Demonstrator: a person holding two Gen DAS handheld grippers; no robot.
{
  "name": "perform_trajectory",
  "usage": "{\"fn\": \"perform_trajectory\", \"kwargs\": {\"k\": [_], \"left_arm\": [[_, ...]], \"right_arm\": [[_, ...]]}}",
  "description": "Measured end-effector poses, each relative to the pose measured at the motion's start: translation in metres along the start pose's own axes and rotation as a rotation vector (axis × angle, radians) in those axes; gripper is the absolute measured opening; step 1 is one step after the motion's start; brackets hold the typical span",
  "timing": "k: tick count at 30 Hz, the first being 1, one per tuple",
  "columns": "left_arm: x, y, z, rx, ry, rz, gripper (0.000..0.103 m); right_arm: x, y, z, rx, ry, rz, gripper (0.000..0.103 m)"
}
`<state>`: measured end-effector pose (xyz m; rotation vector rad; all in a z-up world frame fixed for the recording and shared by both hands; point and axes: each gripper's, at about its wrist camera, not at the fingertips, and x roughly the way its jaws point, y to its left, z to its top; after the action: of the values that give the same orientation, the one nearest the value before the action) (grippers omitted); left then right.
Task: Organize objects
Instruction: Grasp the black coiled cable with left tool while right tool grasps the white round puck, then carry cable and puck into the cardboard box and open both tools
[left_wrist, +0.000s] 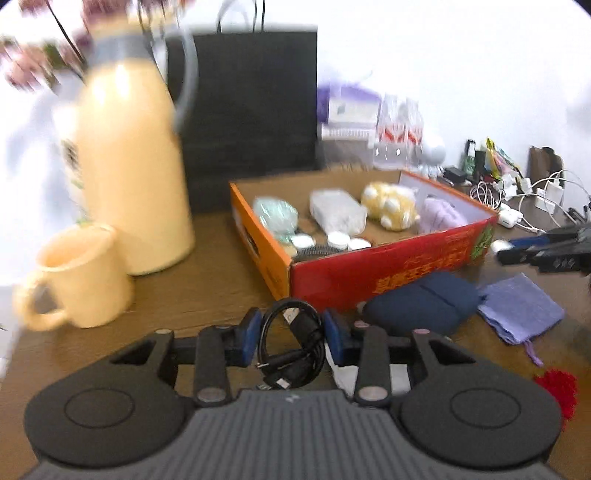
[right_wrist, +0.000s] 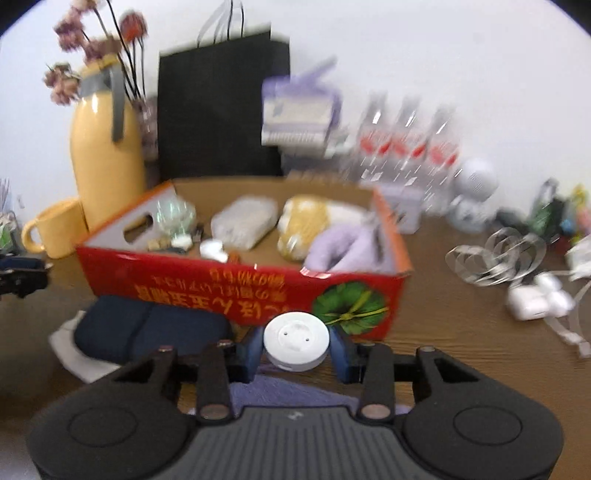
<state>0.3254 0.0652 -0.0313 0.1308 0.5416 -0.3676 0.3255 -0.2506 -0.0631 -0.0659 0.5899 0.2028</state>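
Observation:
My left gripper (left_wrist: 291, 338) is shut on a coiled black cable (left_wrist: 291, 347) and holds it just in front of the red cardboard box (left_wrist: 388, 273). My right gripper (right_wrist: 295, 343) is shut on a round white disc (right_wrist: 296, 339), close to the box's front wall (right_wrist: 229, 291). The open box holds a yellow plush (left_wrist: 389, 205), a purple plush (left_wrist: 441, 216), a white packet (left_wrist: 338, 212), a greenish bundle (left_wrist: 277, 214) and small white items. A dark blue pouch (left_wrist: 421, 306) lies against the box, also in the right wrist view (right_wrist: 147, 328).
A yellow flask (left_wrist: 133, 177) and yellow mug (left_wrist: 77, 277) stand left of the box. A black paper bag (left_wrist: 255, 103) stands behind. A purple cloth (left_wrist: 521, 310) and a red pompom (left_wrist: 557, 387) lie at right. Water bottles (right_wrist: 410, 147), chargers (right_wrist: 535, 299) and cables clutter the far right.

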Motion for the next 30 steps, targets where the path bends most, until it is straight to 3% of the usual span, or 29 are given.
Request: {"fn": "perform_trajectory", "kwargs": {"k": [3,6,9,12,16,19,22,26,27,28,30], "left_arm": [[-0.046,-0.03,-0.023,-0.059,0.028,-0.044,0.038],[-0.08,-0.063,-0.052,-0.123,0.042,-0.087,0.038],[-0.101,-0.094,-0.077,-0.155,0.057,-0.052,0.038],[-0.108,-0.121,-0.093,-0.145,0.096,-0.05,0.038],[-0.111,-0.149,-0.103,-0.037,0.112,0.006,0.04],[-0.11,-0.158,-0.109,-0.003,0.118,0.052,0.047],[-0.115,-0.156,-0.116,-0.027,0.128,0.055,0.057],[-0.117,-0.151,-0.122,-0.052,0.129,0.049,0.06],[-0.117,-0.15,-0.122,-0.057,0.127,0.044,0.059],[-0.117,-0.149,-0.121,-0.065,0.121,0.035,0.039],[-0.117,-0.149,-0.12,-0.06,0.117,0.012,0.037]], "right_arm": [[-0.054,0.004,-0.017,0.006,-0.028,0.027,0.038],[-0.092,0.022,-0.051,-0.029,0.012,0.069,0.038],[-0.117,0.04,-0.086,-0.03,0.058,0.08,0.038],[-0.138,0.055,-0.113,-0.037,0.073,0.069,0.038],[-0.149,0.07,-0.137,0.012,0.093,0.154,0.038],[-0.158,0.088,-0.149,-0.026,0.065,0.122,0.038],[-0.166,0.098,-0.156,-0.055,0.049,0.088,0.041],[-0.17,0.097,-0.159,-0.037,0.048,0.083,0.047],[-0.17,0.097,-0.159,-0.032,0.046,0.079,0.046],[-0.169,0.096,-0.159,-0.022,0.039,0.077,0.045],[-0.168,0.095,-0.158,0.0,0.025,0.086,0.037]]}}
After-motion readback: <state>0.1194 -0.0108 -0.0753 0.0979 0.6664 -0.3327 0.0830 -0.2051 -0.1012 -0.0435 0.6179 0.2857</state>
